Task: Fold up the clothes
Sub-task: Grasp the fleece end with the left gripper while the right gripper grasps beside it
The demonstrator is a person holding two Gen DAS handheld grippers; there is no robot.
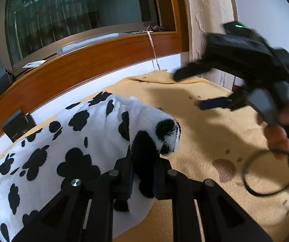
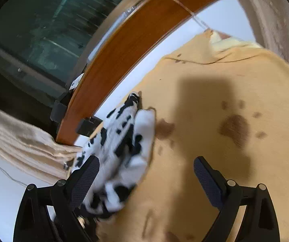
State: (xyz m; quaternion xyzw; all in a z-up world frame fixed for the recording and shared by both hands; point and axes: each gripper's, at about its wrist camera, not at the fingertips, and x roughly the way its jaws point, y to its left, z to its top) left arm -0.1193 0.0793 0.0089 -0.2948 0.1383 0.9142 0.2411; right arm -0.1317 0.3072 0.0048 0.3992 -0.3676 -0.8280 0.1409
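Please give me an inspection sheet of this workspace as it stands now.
Surface: tan blanket with brown paw prints.
Job's things: cow-print garment, bunched, one end lifted.
Clutter: papers on the sill; dark box by the wooden ledge.
Grippers: left gripper shut on the garment; right gripper open, blurred, empty.
Cables: black cable looping from the right gripper.
Surroundings: window, white wall.

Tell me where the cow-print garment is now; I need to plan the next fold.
The cow-print garment lies bunched on the left side of the tan paw-print blanket, near the wooden ledge, one end pinched in the left gripper.
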